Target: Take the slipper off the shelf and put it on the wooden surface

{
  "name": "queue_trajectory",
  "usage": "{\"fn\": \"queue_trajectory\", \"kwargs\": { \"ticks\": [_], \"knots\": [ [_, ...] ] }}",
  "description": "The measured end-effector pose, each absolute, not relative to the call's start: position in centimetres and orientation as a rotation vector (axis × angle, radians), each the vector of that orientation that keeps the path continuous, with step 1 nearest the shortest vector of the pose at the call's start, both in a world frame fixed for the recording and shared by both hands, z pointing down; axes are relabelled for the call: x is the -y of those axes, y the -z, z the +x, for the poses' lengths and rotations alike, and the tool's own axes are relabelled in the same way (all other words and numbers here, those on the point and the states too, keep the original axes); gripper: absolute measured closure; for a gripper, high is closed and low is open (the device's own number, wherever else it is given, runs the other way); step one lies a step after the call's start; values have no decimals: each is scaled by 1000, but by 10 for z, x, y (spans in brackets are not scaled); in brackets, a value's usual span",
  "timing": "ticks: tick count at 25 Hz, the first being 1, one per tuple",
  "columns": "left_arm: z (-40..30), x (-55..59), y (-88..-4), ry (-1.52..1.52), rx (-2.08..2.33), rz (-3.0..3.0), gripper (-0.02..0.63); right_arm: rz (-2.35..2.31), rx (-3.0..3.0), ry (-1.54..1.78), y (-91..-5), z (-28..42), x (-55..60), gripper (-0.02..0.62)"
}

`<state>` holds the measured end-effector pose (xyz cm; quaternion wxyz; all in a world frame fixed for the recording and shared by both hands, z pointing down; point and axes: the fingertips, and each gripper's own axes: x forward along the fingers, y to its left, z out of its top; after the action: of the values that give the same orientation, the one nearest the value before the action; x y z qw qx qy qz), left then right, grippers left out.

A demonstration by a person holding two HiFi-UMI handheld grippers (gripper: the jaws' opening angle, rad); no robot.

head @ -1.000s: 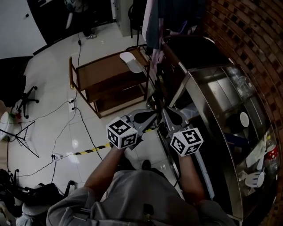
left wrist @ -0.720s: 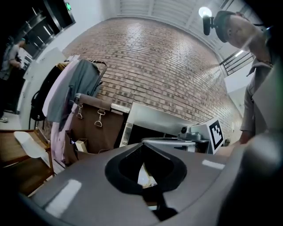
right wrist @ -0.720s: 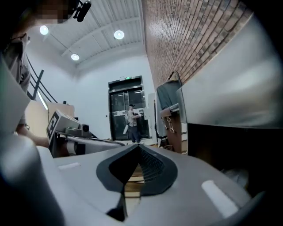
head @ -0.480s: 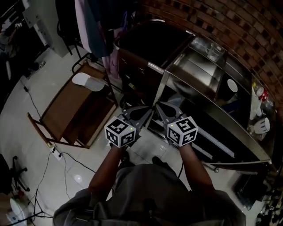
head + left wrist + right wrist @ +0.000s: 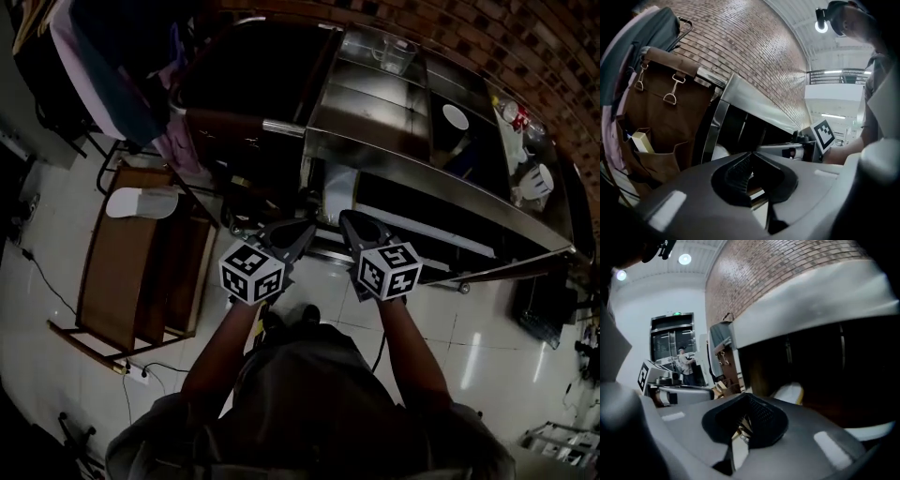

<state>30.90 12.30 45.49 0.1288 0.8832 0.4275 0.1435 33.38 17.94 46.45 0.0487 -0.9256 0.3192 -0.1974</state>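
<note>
While the left gripper [image 5: 302, 230] and right gripper [image 5: 350, 222] hover pressed together and empty, the approach is in hand: the pale slipper [image 5: 790, 393] lies inside the shelf [image 5: 825, 406] (another slipper [image 5: 141, 202] already sits on the wooden surface [image 5: 112, 272]). Next, one gripper's jaws must spread.

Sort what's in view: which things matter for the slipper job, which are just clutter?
Job: white slipper on the dark lower shelf; stainless steel shelf unit; brown wooden table; left gripper and right gripper, both shut, empty.
Clutter: second white slipper, already on the table; brown fabric bag with metal clips; hanging pink and blue clothes; round white cup.
</note>
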Motion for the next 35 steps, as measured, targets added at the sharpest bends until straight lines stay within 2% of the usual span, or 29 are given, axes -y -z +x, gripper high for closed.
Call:
{"fn": "queue_trajectory", "kwargs": {
  "ticks": [4, 8, 12, 15, 21, 23, 29, 32, 35],
  "knots": [
    [313, -140, -469, -462, -1290, 2553, 601, -2810, -729, 722, -503, 343, -222, 581],
    [310, -147, -482, -510, -1296, 2537, 601, -2708, -612, 800, -538, 347, -239, 478],
    [307, -148, -486, -539, -1281, 2527, 601, -2581, -537, 806, -560, 359, -241, 332],
    [305, -142, -490, -563, -1262, 2534, 601, -2515, -484, 819, -575, 371, -237, 301],
    [302, -126, -495, -598, -1218, 2556, 601, -2420, -421, 913, -606, 386, -228, 310],
    [302, -122, -495, -598, -1213, 2560, 601, -2436, -444, 921, -607, 387, -226, 396],
    [300, -126, -493, -586, -1225, 2540, 601, -2517, -560, 855, -578, 380, -231, 506],
    [299, -137, -490, -569, -1266, 2520, 601, -2561, -601, 844, -563, 368, -242, 537],
    [300, -151, -485, -551, -1311, 2496, 601, -2594, -584, 841, -552, 352, -264, 540]
  ]
}}
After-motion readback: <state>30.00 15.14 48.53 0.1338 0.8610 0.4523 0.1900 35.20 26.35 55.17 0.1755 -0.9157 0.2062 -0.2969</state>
